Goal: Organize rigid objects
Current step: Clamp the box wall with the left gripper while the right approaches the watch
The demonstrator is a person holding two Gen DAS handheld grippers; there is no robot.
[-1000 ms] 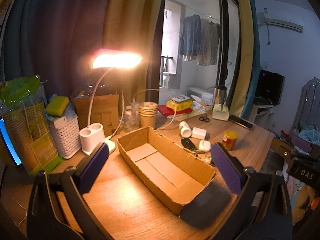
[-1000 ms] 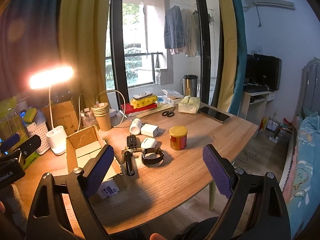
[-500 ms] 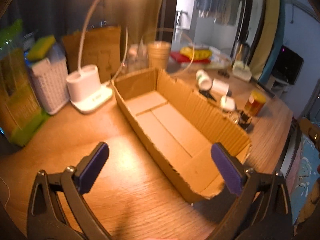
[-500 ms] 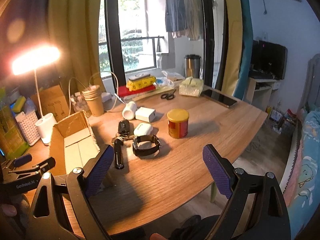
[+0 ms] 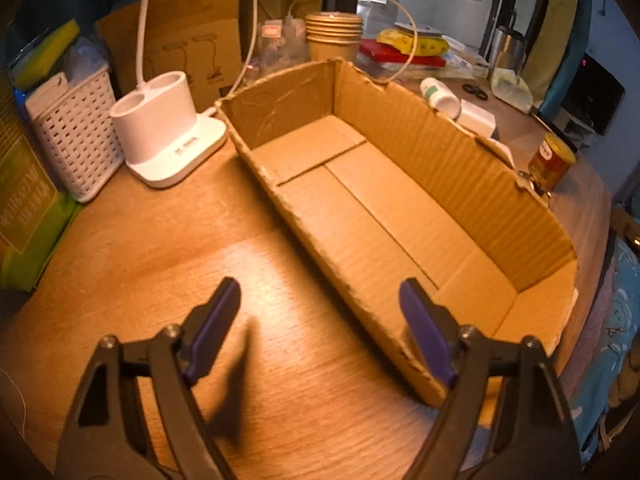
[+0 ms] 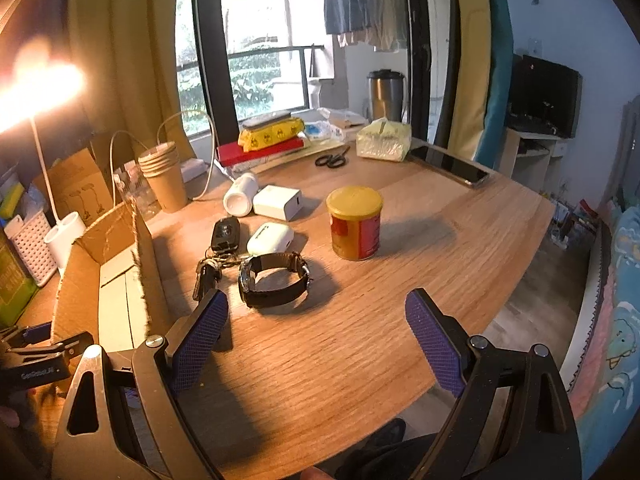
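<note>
A cluster of small rigid items lies on a wooden surface (image 6: 360, 340), all still outside an empty cardboard box (image 5: 400, 208). Nearest the right tool (image 6: 316, 332) is a black-strapped wristwatch (image 6: 276, 280), resting on its buckled strap just ahead of the tool and slightly toward its left finger. Touching the watch's left side is a bunch of keys (image 6: 208, 270) with a black car fob (image 6: 226, 233) behind it. A white earbud case (image 6: 270, 238) sits just behind the watch. Farther back are a white charger block (image 6: 278, 202) and a white bottle (image 6: 240, 199) lying on its side. A yellow-lidded red can (image 6: 355, 222) stands upright to the right of the group.

The box lies to the left of these items, its long axis running away from the viewer, its near wall beside the keys. The right tool hangs above the surface with its jaws spread wide and nothing between them. The left tool (image 5: 320, 328) is also wide and holds nothing; it straddles the box's near long wall, 1 finger over the bare surface and 1 over the box interior.

The right hand is clearly the nearer one to the items, so a first pick would likely be the watch, reached by moving forward and slightly left, then carried leftward over the box wall.
</note>
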